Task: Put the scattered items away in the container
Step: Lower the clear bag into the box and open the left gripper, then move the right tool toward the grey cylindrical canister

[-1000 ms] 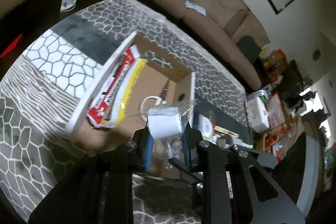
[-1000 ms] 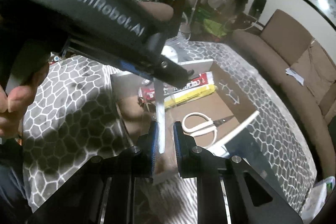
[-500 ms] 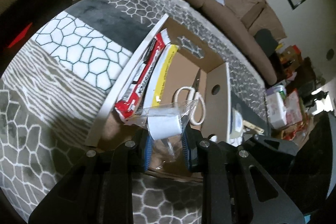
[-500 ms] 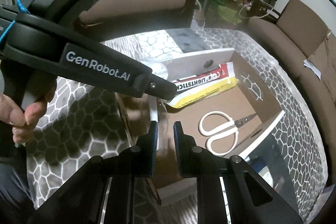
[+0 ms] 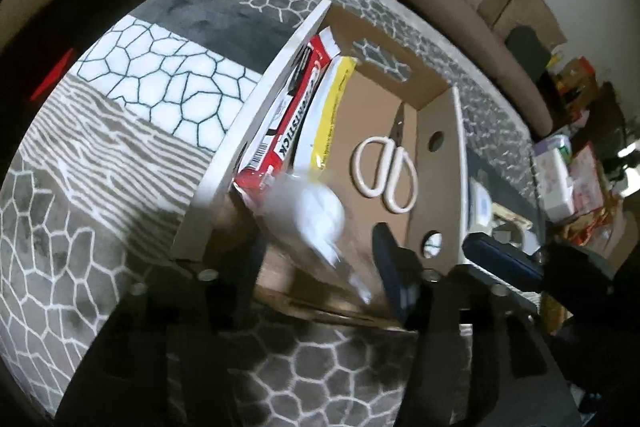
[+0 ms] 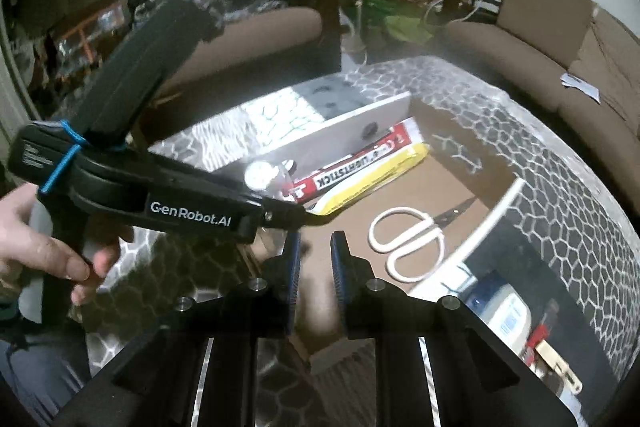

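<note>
Your left gripper [image 5: 320,251] has just been opening, and the bagged white roll [image 5: 320,215] has slipped free, blurred, over the cardboard box [image 5: 456,163]. Your right gripper [image 6: 314,247] stays nearly closed on nothing.

1. The room is dim; corners of both fisheye views fall to black.
2. Around the open brown cardboard box [image 5: 372,115], straight edges bow outward.
3. A white object in clear wrapping [image 5: 316,215] at the box's near edge is smeared by motion blur.
4. Glare whitens the patterned grey cloth [image 6: 276,115] beyond the box's far wall.
5. The right wrist view is soft throughout.
</note>
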Demonstrator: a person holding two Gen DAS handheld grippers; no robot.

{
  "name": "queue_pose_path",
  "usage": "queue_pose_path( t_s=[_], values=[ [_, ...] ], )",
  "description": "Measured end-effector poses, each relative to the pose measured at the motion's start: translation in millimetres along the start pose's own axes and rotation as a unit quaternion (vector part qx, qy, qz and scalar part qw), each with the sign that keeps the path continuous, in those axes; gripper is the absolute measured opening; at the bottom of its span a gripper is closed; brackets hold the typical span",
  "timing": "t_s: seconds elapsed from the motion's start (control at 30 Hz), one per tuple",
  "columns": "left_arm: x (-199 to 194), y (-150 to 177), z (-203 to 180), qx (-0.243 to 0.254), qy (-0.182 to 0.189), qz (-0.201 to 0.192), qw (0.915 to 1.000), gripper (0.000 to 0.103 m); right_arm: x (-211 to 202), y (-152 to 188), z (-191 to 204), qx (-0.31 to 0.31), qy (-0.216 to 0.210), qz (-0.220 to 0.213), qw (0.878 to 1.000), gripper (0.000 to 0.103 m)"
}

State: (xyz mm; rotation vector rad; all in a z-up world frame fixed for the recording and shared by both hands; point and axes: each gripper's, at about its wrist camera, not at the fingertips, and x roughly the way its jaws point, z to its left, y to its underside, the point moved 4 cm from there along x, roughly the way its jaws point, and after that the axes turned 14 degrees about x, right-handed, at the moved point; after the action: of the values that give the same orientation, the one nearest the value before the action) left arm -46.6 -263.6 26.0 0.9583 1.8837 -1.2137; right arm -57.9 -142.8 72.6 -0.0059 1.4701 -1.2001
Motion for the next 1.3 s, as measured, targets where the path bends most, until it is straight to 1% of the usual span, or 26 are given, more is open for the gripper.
queue_pose_path(
  t_s=[0.03,0.07,0.17,0.27,0.3,0.37,0.43,0.47,0.53,0.6,0.7,0.73,0.83,1.0,1.03,1.1,1.17,1.2,1.23,1.3],
  values=[
    [-6,-1,2,-0.007,-0.003,-0.007,0.9999,0.069,-6,1,-3,0.005,0.0,-0.005,1.0,0.015],
    [-12,-1,3,-0.014,-0.004,-0.015,0.9998,0.076,-12,1,-6,0.01,0.0,-0.008,1.0,0.015],
    [-29,-1,6,-0.023,-0.003,-0.029,0.9993,0.077,-26,5,-13,0.026,0.0,-0.018,1.0,0.016],
    [-38,2,6,-0.022,-0.007,-0.029,0.9993,0.077,-36,10,-19,0.04,0.004,-0.023,0.999,0.017],
    [-40,3,6,-0.022,-0.01,-0.029,0.9993,0.077,-40,12,-21,0.045,0.005,-0.026,0.999,0.019],
    [-43,6,6,-0.023,-0.012,-0.027,0.9993,0.077,-48,17,-25,0.059,0.005,-0.031,0.998,0.026],
    [-45,9,4,-0.026,-0.011,-0.024,0.9993,0.077,-58,22,-28,0.07,0.006,-0.04,0.997,0.037],
    [-45,10,3,-0.027,-0.011,-0.024,0.9993,0.077,-64,25,-30,0.073,0.008,-0.044,0.996,0.039],
    [-46,13,-2,-0.024,-0.009,-0.022,0.9994,0.078,-72,31,-32,0.077,0.015,-0.048,0.996,0.048],
    [-46,16,-9,-0.021,-0.006,-0.021,0.9996,0.08,-82,39,-38,0.084,0.023,-0.05,0.995,0.051],
    [-46,25,-25,-0.013,0.017,-0.022,0.9995,0.085,-95,52,-49,0.105,0.032,-0.056,0.992,0.051],
    [-46,28,-30,-0.006,0.025,-0.023,0.9994,0.088,-102,56,-55,0.116,0.034,-0.06,0.991,0.053],
    [-41,39,-55,0.025,0.04,-0.02,0.9987,0.095,-122,73,-75,0.151,0.044,-0.072,0.985,0.056],
    [-24,58,-112,0.095,0.069,-0.012,0.993,0.096,-152,107,-112,0.203,0.066,-0.089,0.973,0.057],
    [-20,61,-120,0.101,0.074,-0.01,0.9921,0.096,-157,114,-119,0.212,0.07,-0.09,0.971,0.057],
    [-9,64,-139,0.112,0.074,-0.005,0.991,0.096,-166,126,-131,0.229,0.079,-0.094,0.966,0.058],
    [-1,66,-153,0.121,0.078,-0.006,0.9896,0.096,-172,137,-144,0.248,0.088,-0.098,0.96,0.061],
    [3,67,-161,0.126,0.078,-0.006,0.989,0.096,-175,141,-151,0.259,0.093,-0.1,0.956,0.065],
    [8,67,-169,0.132,0.072,-0.009,0.9886,0.096,-177,145,-157,0.269,0.096,-0.103,0.953,0.07],
    [18,65,-184,0.148,0.051,-0.017,0.9876,0.096,-180,150,-166,0.284,0.102,-0.109,0.947,0.075]
  ],
)
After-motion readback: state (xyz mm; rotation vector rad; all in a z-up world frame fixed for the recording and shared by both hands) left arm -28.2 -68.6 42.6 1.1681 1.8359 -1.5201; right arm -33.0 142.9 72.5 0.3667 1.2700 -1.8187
